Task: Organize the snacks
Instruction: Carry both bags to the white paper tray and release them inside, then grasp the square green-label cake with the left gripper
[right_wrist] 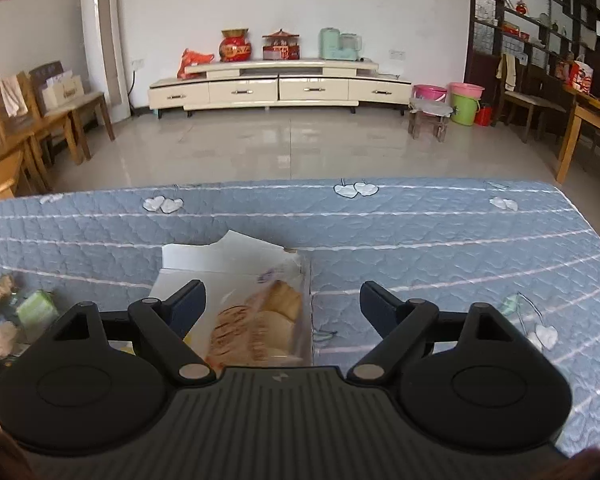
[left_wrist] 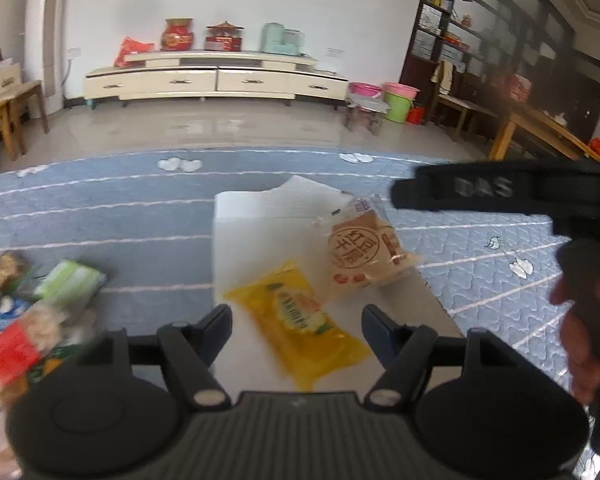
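— Bread packet [left_wrist: 362,248] and yellow packet [left_wrist: 300,320] already lying in the white box [left_wrist: 236,240], bread leaning on the far right side, yellow one nearer, the two just touching. Loose snacks [left_wrist: 28,320] heaped on the blue quilt [left_wrist: 120,216], left of the box.

— And the grippers?

— Left gripper [left_wrist: 296,320] spread wide, holding nothing, poised over the yellow packet. Right gripper [right_wrist: 282,304] likewise released and empty, just above the bread packet.

— Best way on, probably?

— Swing left toward the heap, most likely. Pick one packet only, the green one [left_wrist: 70,284] on top looking easiest. Pinch across the flat middle, not the crinkly seal. Lift clear before crossing the box wall. Set down in the bare near-left part, without shoving the two already inside.
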Motion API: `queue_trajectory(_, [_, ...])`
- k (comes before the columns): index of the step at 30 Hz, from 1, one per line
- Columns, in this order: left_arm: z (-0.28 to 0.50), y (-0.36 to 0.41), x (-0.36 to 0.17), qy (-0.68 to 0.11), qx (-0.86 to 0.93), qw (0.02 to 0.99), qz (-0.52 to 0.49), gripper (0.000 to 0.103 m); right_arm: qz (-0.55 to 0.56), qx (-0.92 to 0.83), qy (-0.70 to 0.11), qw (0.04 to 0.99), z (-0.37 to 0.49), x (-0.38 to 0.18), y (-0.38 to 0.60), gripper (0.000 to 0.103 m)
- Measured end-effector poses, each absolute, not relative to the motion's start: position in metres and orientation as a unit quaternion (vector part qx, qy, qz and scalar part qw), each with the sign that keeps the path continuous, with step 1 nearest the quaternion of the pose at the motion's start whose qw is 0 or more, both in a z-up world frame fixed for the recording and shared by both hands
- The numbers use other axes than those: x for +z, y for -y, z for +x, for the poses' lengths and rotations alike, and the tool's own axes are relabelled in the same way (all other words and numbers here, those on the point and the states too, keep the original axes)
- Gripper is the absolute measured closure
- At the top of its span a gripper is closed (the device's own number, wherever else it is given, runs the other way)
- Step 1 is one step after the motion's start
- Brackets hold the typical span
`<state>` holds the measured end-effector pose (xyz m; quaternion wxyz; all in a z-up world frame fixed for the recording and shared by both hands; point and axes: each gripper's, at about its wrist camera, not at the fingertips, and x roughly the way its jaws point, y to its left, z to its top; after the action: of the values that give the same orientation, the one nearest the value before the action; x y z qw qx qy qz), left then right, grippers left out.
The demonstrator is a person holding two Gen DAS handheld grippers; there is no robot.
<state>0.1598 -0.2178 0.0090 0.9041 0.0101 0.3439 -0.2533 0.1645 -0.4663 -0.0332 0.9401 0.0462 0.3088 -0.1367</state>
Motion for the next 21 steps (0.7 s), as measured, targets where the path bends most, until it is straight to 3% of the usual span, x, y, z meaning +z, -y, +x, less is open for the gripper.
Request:
queue_trajectory(8, [0.125, 0.185, 0.03, -0.33, -0.195, 0.923, 0.041, 0.019, 0.019, -0.153, -0.291, 0.944, 0.084, -0.017, 0.429, 0.0])
queue_trajectory(14, [0.104, 0.157, 0.039, -0.323, -0.171, 0.93, 0.046, 0.019, 0.018, -0.15, -0.288, 0.946, 0.042, -0.011, 0.405, 0.0])
queue_trajectory(21, [0.088, 0.131, 0.046, -0.313, -0.155, 0.936, 0.044, 0.019, 0.019, -0.134, -0.289, 0.948, 0.049, 0.001, 0.387, 0.0])
